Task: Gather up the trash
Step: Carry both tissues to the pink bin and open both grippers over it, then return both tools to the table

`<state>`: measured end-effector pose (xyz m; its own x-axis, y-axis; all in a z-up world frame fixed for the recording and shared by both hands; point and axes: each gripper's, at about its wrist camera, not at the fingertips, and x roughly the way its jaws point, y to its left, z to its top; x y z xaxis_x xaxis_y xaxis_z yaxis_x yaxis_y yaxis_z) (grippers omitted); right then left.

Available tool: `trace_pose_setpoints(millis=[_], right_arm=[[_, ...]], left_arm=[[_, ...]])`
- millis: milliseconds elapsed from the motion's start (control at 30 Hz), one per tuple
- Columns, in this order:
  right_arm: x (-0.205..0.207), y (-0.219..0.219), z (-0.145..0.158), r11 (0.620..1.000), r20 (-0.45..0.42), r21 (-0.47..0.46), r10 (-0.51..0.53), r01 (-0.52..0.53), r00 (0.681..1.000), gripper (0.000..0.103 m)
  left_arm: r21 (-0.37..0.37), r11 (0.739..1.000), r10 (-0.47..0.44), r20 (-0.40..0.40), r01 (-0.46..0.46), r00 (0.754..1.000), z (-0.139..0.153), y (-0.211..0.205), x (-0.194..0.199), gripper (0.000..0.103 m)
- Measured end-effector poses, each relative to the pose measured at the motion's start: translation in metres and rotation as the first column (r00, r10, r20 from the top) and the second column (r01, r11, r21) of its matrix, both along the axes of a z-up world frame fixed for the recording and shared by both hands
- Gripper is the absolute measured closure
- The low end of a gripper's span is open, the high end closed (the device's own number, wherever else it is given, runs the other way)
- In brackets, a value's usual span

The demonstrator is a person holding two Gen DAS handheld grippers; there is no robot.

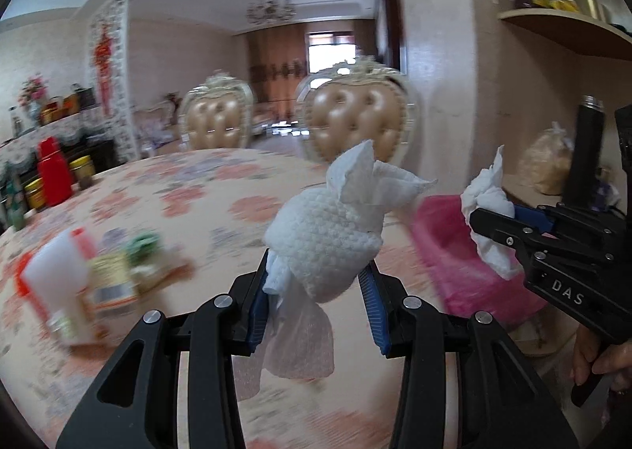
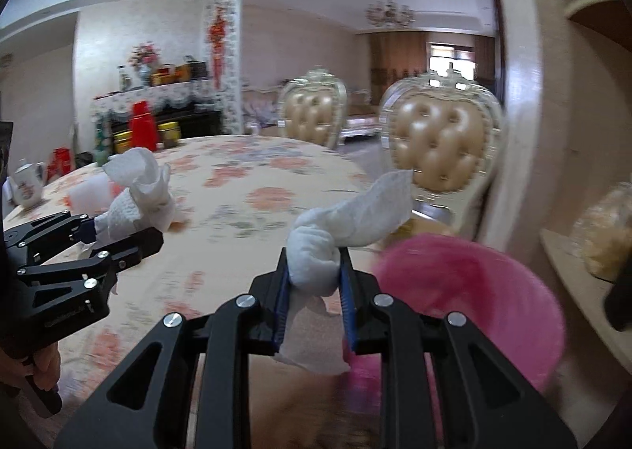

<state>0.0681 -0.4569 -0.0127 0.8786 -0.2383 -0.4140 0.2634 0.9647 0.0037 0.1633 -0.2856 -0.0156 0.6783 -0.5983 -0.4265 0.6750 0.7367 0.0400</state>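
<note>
Two grippers are each carrying a wad of white paper over the flowered tablecloth [image 1: 166,188]. Just past the table's edge a pink bin [image 2: 493,291] is standing; its mouth is blurred, and what is lying inside cannot be told. On a ledge beyond it a tied clear bag [image 1: 547,164] is holding something pale and crumbly. Far across the table, a red flask [image 1: 53,172] is standing among yellow-lidded jars [image 1: 81,168], their contents too small to read.

The left gripper [image 1: 316,279] is pinching a crumpled paper towel [image 1: 328,239] between its blue pads; the wad is standing roughly upright, twisted points aimed up and away toward a padded chair [image 1: 355,121], a thin tail hanging down between the fingers.

The right gripper [image 2: 314,271] is pressed nearly together on a smaller tissue wad [image 2: 316,255]. Its long axis is slanting: the rolled end is sitting between the pads, a flat flap is reaching up and to the right above the bin's near rim, and a loose corner is drooping below.
</note>
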Motion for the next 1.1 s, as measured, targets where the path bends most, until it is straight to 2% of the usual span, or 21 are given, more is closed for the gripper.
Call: trace_pose_setpoints(millis=[267, 567, 600, 633, 667, 700, 733, 900, 1033, 1100], right_arm=[[-0.026, -0.078, -0.012, 0.983, -0.051, -0.016, -0.183, 0.182, 0.982, 0.078], [-0.024, -0.121, -0.032, 0.975, -0.099, 0.013, -0.22, 0.222, 0.971, 0.076], [-0.023, -0.123, -0.033, 0.975, -0.102, 0.012, -0.219, 0.222, 0.97, 0.074], [-0.021, -0.123, -0.033, 0.975, -0.105, 0.011, -0.221, 0.223, 0.97, 0.064], [-0.02, -0.124, -0.033, 0.975, -0.107, 0.008, -0.221, 0.223, 0.969, 0.046], [-0.022, -0.124, -0.033, 0.974, -0.101, -0.006, -0.227, 0.227, 0.969, 0.038], [-0.024, -0.125, -0.032, 0.972, -0.094, -0.018, -0.234, 0.233, 0.968, 0.035], [-0.035, -0.125, -0.027, 0.965, -0.09, -0.027, -0.261, 0.26, 0.961, 0.035], [-0.047, -0.122, -0.02, 0.959, -0.074, -0.021, -0.282, 0.281, 0.957, 0.035], [-0.051, -0.117, -0.016, 0.959, -0.068, -0.026, -0.283, 0.282, 0.957, 0.035]], left_arm=[[-0.022, 0.986, -0.163, -0.046, 0.162, 0.986, -0.001, -0.074, 0.007, 0.063], [-0.04, 0.957, -0.291, -0.112, 0.288, 0.95, -0.005, -0.15, 0.018, 0.062], [-0.039, 0.953, -0.302, -0.116, 0.3, 0.946, -0.006, -0.158, 0.018, 0.062], [-0.038, 0.951, -0.308, -0.117, 0.306, 0.944, -0.006, -0.165, 0.018, 0.062], [-0.034, 0.947, -0.32, -0.122, 0.318, 0.939, -0.008, -0.172, 0.019, 0.062], [-0.026, 0.943, -0.331, -0.131, 0.331, 0.934, -0.01, -0.179, 0.019, 0.06], [-0.017, 0.943, -0.33, -0.137, 0.331, 0.934, -0.012, -0.185, 0.02, 0.058], [-0.027, 0.952, -0.305, -0.127, 0.304, 0.944, -0.016, -0.185, 0.023, 0.026], [-0.033, 0.957, -0.289, -0.118, 0.287, 0.95, -0.011, -0.18, 0.023, 0.023], [-0.032, 0.963, -0.269, -0.099, 0.267, 0.958, -0.006, -0.17, 0.021, 0.017]])
